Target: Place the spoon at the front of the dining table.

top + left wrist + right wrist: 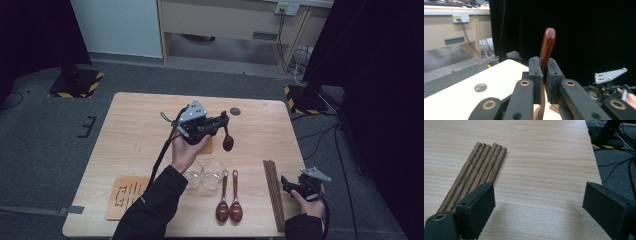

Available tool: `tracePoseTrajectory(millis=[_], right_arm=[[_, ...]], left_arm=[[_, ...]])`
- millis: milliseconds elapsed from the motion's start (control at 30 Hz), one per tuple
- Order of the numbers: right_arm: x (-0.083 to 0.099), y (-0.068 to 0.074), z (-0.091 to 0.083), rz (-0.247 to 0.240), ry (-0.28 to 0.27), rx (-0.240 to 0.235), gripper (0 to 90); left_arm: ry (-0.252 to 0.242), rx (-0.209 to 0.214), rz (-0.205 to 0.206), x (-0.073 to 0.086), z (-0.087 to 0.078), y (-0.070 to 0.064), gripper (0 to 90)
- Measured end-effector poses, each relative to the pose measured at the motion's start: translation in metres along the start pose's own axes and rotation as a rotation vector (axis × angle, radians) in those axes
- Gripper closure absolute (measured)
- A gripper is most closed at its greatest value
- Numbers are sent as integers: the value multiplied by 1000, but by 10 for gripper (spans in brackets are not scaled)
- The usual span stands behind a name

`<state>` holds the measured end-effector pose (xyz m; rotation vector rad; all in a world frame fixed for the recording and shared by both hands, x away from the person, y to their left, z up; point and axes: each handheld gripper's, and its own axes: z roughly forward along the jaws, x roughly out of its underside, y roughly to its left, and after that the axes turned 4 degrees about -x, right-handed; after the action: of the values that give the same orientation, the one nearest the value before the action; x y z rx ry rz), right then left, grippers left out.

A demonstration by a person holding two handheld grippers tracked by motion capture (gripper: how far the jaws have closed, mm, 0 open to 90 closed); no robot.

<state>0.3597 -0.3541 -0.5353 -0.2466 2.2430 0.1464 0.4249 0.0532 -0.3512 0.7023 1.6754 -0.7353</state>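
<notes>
Two spoons (228, 200) lie side by side on the counter (135, 130) in the high view, bowls toward me, just right of two clear glasses (204, 176). A third, the dark wooden spoon (227, 138), hangs bowl-down from my left hand-held gripper (220, 121), lifted above the middle of the counter. My right hand-held gripper (286, 182) sits low near the right front corner, just beside a bundle of wooden sticks (273, 192). A wooden coaster (126, 196) lies at the front left. The far and left parts of the counter are bare.

From the left gripper view, my jaws are clamped on the spoon's (546, 50) handle, which stands upright between the pads (534, 72); its glossy reddish wood ends in a rounded tip. The counter's (461, 100) pale edge runs past a small round hole (480, 87).

From the right gripper view, my jaws stand wide apart with nothing between them. The ridged brown sticks (477, 173) lie flat, touching each other, at my left jaw. Light grained counter (544, 157) stretches ahead; its edge falls off at the right.
</notes>
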Motion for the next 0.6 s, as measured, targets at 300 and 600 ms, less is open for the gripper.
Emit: tracePoseTrajectory(millis=[300,600], right_arm=[[-1,-2,3,4,42,-1,88],[-2,-4,6,15,84,-20,68]], left_arm=[[-16,-54,-8,-5,-14,23,846],[-18,-103,-26,-2,-21,45,847]])
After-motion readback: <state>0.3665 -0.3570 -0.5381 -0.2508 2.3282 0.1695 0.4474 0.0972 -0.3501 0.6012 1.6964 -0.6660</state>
